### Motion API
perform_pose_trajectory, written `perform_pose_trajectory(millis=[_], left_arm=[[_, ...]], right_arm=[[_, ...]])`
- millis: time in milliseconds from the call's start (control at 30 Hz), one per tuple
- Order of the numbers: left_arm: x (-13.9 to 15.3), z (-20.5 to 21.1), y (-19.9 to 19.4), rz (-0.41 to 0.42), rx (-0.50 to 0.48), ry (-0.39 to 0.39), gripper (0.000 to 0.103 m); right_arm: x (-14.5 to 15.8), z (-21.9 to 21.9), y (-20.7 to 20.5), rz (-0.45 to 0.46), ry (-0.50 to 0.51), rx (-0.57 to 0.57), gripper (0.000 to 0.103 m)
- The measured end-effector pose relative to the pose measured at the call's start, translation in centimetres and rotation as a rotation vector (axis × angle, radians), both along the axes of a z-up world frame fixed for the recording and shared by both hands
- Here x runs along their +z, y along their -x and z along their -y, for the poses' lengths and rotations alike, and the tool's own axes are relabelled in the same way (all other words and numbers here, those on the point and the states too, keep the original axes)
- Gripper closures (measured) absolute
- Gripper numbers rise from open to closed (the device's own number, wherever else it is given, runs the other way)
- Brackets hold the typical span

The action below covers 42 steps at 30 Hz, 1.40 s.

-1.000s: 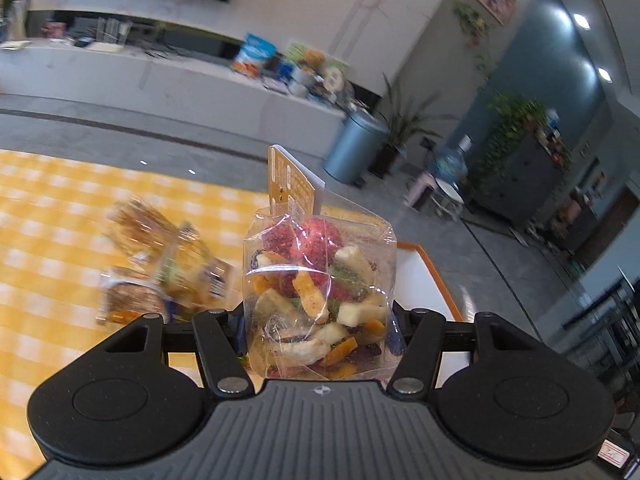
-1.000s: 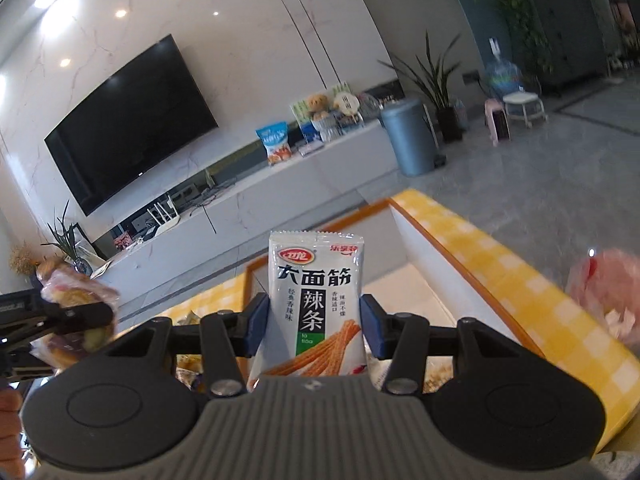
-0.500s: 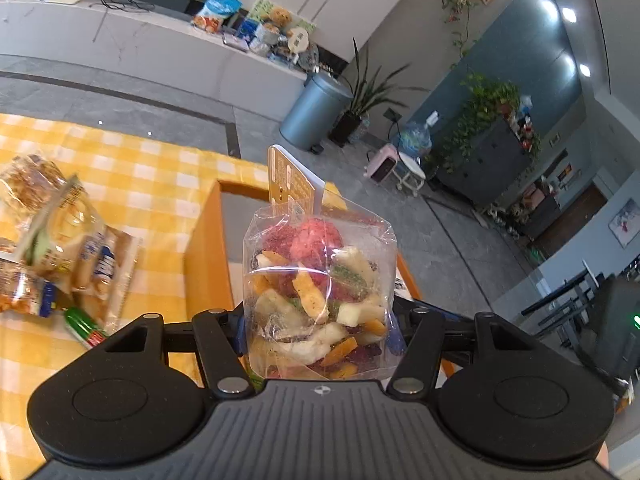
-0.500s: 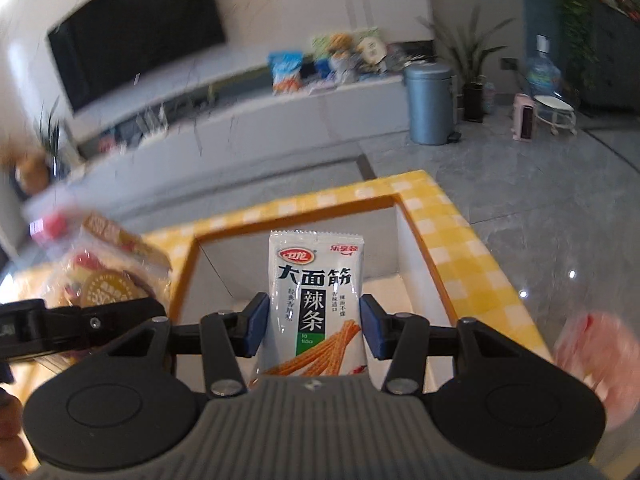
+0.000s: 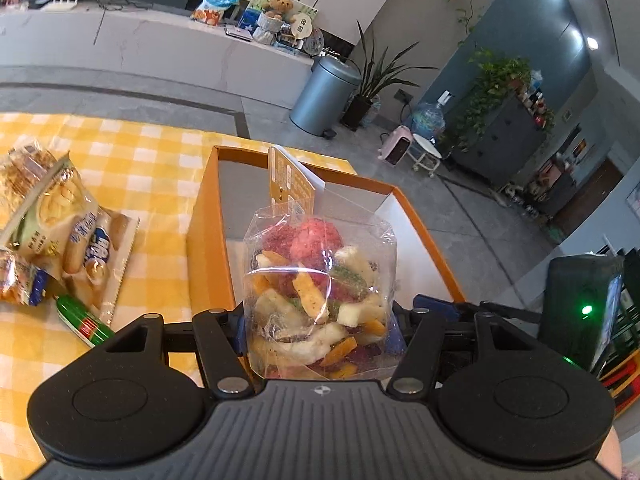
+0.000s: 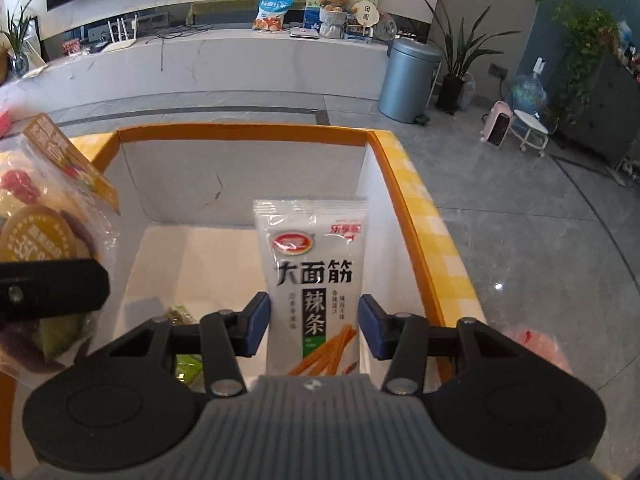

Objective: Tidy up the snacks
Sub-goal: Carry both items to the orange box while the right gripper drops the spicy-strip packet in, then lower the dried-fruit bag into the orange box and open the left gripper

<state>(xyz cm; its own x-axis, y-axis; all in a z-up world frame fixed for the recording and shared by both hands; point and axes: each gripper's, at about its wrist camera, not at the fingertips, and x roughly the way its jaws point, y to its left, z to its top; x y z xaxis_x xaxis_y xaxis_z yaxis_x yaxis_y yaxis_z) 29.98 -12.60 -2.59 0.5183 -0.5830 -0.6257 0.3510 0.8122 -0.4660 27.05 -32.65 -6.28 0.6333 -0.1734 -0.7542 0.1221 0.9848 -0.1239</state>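
My left gripper [image 5: 320, 322] is shut on a clear bag of mixed dried fruit chips [image 5: 320, 280] with an orange header card, held over the near left part of the orange-rimmed white box [image 5: 420, 216]. My right gripper [image 6: 314, 328] holds a white spicy-strip packet [image 6: 316, 264] upright over the box's floor [image 6: 208, 256]; its jaws are closing, with the blue pads against the packet's sides. The fruit bag [image 6: 40, 200] and a left finger [image 6: 52, 284] show at the left of the right wrist view. A green packet [image 6: 188, 364] lies inside the box.
Several snack packs [image 5: 52, 216] and a green tube [image 5: 80, 320] lie on the yellow checked cloth [image 5: 140, 152] left of the box. A pink bag [image 6: 536, 344] sits just outside the box's right wall. Beyond the table's far edge is grey floor.
Both grippers have come down and in over the box with their snacks still held. The right wrist view has rolled level, and the box now fills it.
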Motion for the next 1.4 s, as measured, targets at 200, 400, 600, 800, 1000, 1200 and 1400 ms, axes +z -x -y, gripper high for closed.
perform_pose_trajectory(millis=[200,400,600,800,1000,1200,1400], left_arm=[[0.4,0.1,-0.1,-0.005,0.015,-0.006,0.035],[1.8,1.4,0.3,0.041,0.013,-0.109,0.035],[3.0,2.6,0.2,0.042,-0.012,-0.145,0.035],[2.5,4.6,0.1,-0.023,-0.152,-0.186,0.035],[0.8,6.0,1.3,-0.132,-0.308,-0.235,0.035],[-0.2,8.0,2.9,-0.113,-0.417,-0.409,0.035],[-0.4,9.3,4.6,-0.037,-0.412,-0.544,0.028]], right_arm=[[-0.2,-0.1,0.1,0.005,0.046,0.003,0.062],[0.8,0.3,1.5,0.108,0.002,-0.009,0.039],[1.9,2.0,2.6,0.173,-0.126,-0.034,0.035],[2.8,2.7,4.5,0.239,-0.212,-0.016,0.035],[3.3,4.5,5.4,0.278,-0.215,-0.086,0.036],[2.8,6.4,5.8,0.270,-0.297,-0.117,0.037],[2.7,6.6,5.9,0.282,-0.328,-0.102,0.038]])
